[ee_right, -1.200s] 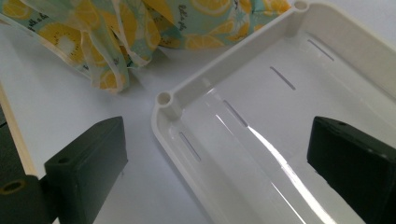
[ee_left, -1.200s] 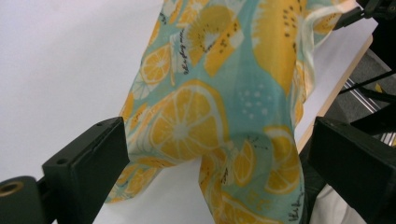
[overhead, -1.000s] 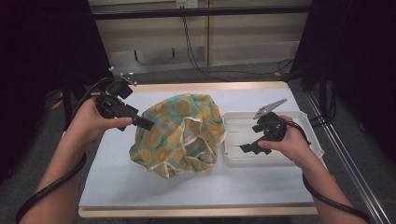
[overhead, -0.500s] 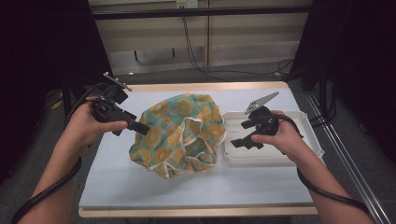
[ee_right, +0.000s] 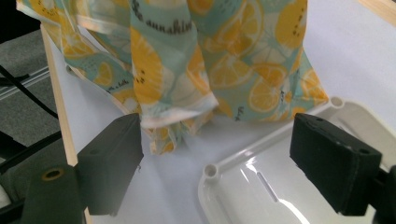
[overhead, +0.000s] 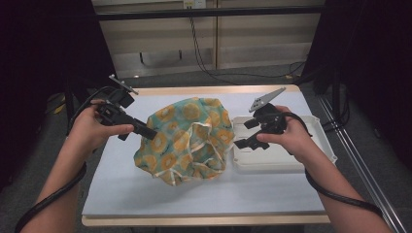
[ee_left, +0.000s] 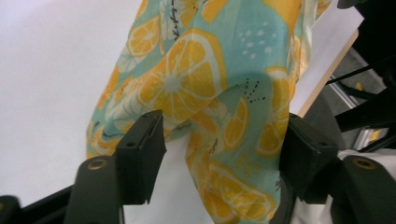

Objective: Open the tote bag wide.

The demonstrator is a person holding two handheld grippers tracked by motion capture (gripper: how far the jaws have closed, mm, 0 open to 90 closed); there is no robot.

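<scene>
A teal cloth (overhead: 189,136) printed with orange citrus slices lies bunched in the middle of the table. My left gripper (overhead: 148,133) is at its left edge. In the left gripper view a fold of the cloth (ee_left: 187,79) hangs between the jaws of the left gripper (ee_left: 222,121). They have just been closing but are still apart, with a gap on one side of the fold. My right gripper (overhead: 242,134) hovers over the left rim of a white tray (overhead: 291,162), just right of the cloth (ee_right: 224,46). The right gripper (ee_right: 217,126) has closed slightly and holds nothing.
The white tray (ee_right: 261,186) sits at the table's right side and looks bare inside. The pale tabletop (overhead: 121,184) has free room in front of the cloth. Cables trail from both grippers along the person's forearms. Dark frames and floor surround the table.
The right hand has lifted and moved left from the tray toward the cloth. The left hand has stayed at the cloth's left edge, its jaws narrowing around the fabric.
</scene>
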